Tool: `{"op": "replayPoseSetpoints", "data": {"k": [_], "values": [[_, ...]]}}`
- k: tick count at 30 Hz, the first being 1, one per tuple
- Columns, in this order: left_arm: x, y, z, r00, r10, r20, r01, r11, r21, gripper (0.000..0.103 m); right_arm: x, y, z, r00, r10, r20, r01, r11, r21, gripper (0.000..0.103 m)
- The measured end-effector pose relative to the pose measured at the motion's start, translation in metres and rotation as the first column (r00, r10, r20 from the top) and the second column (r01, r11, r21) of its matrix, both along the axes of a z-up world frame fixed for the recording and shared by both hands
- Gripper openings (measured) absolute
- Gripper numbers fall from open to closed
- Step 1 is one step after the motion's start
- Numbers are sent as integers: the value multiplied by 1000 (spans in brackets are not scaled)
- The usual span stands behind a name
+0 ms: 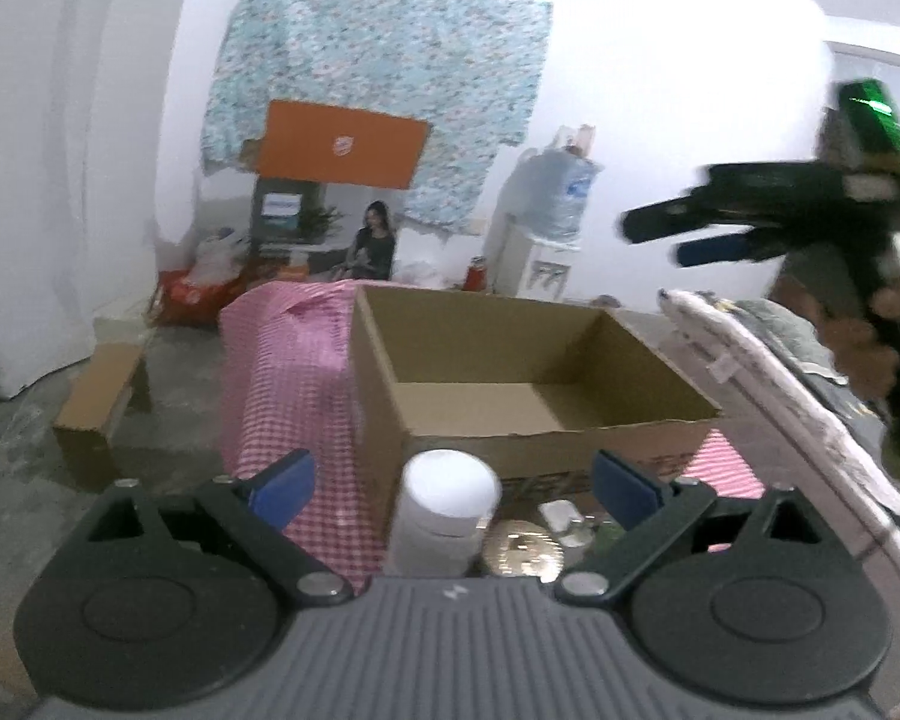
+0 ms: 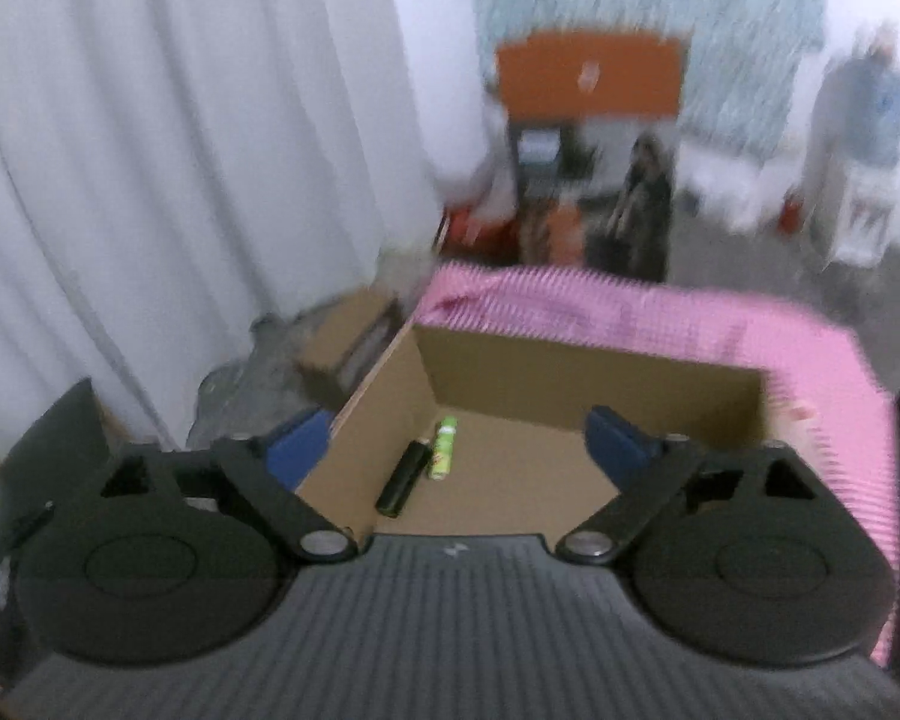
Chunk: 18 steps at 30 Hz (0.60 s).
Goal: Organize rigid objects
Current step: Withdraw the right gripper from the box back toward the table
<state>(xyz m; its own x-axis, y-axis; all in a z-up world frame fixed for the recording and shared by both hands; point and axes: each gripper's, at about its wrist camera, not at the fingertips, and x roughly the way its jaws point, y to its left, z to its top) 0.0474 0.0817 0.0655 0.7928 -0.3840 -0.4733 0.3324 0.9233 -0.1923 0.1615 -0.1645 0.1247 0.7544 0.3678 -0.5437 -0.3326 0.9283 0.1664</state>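
With both grippers' jaws spread and holding nothing, we judge sorting barely begun: inside the cardboard box point(image 2: 510, 474) lie only a black lighter point(image 2: 401, 479) and a green tube point(image 2: 443, 447), while a white bottle point(image 1: 444, 507) and a gold disc point(image 1: 522, 549) wait just in front of it.

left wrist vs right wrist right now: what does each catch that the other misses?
Only the left wrist view shows the white bottle standing between the open left gripper, a gold disc beside it, and the right gripper in the air beyond the box.

Only the right wrist view shows the box floor, with a black cylinder and a green tube lying side by side, seen past the open right gripper.

Both show the cardboard box on the pink checked cloth and the orange board behind.
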Motion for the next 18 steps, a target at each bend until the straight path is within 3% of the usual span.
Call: {"op": "replayPoseSetpoints", "data": {"k": [3,8,12,18], "values": [[-6,-11,-2,999,-44,4,44,999,-1,100,-55,-19,-2,994,-73,76,76,997,-30,102],[-15,-38,-14,993,-115,-27,116,993,34,101,-111,-38,-40,977,-210,44,213,972,-95,102],[-17,-59,-27,985,-158,-67,161,986,36,100,-131,-42,-80,951,-309,26,309,938,-154,102],[-20,-90,-49,974,-204,-98,210,976,64,100,-149,-45,-121,936,-348,49,351,918,-187,102]]}}
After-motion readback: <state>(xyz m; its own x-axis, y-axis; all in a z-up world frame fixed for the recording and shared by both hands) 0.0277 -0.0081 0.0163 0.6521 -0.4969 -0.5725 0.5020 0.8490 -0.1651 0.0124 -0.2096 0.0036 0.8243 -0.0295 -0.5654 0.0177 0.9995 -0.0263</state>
